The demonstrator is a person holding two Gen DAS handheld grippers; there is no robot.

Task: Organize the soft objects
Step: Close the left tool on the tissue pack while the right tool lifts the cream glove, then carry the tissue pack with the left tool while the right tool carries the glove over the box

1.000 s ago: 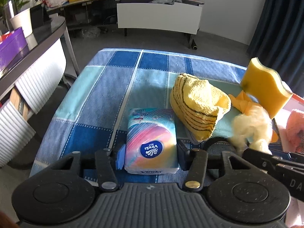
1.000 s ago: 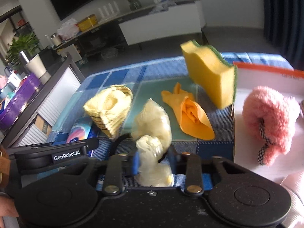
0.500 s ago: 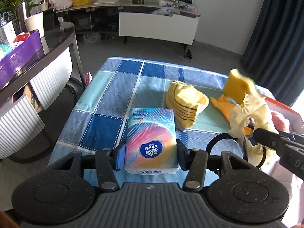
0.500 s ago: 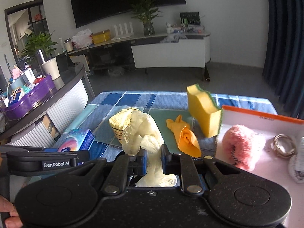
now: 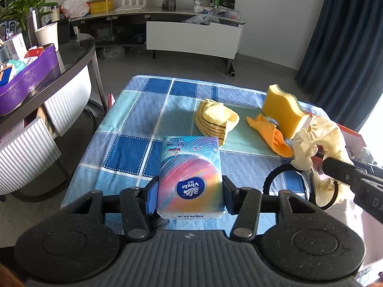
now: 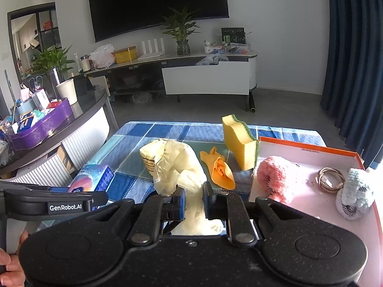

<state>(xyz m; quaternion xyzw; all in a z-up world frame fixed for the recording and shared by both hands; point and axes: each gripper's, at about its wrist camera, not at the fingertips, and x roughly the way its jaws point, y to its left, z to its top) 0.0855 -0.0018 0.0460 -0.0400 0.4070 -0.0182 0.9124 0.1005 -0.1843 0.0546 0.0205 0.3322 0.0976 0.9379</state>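
Bright daylight from the right, glare there; sharp, edges fisheye-bent.

Item count, soft goods and holders

Tissue packs [image 5: 190, 177]: 1; sponges [image 6: 238, 141]: 1; pale gloves [image 6: 178, 167]: 1; orange gloves [image 6: 219, 171]: 1; striped yellow cloths [image 5: 214, 120]: 1; pink fluffy items [image 6: 275, 178]: 1; blue knit items [image 6: 355, 197]: 1; cable coils [image 6: 330, 179]: 1; trays [image 6: 308, 148]: 1; grippers: 2.

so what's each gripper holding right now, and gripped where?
Left gripper: tissue pack, clamped across its near end. Right gripper: pale yellow glove, pinched near its bunched middle.
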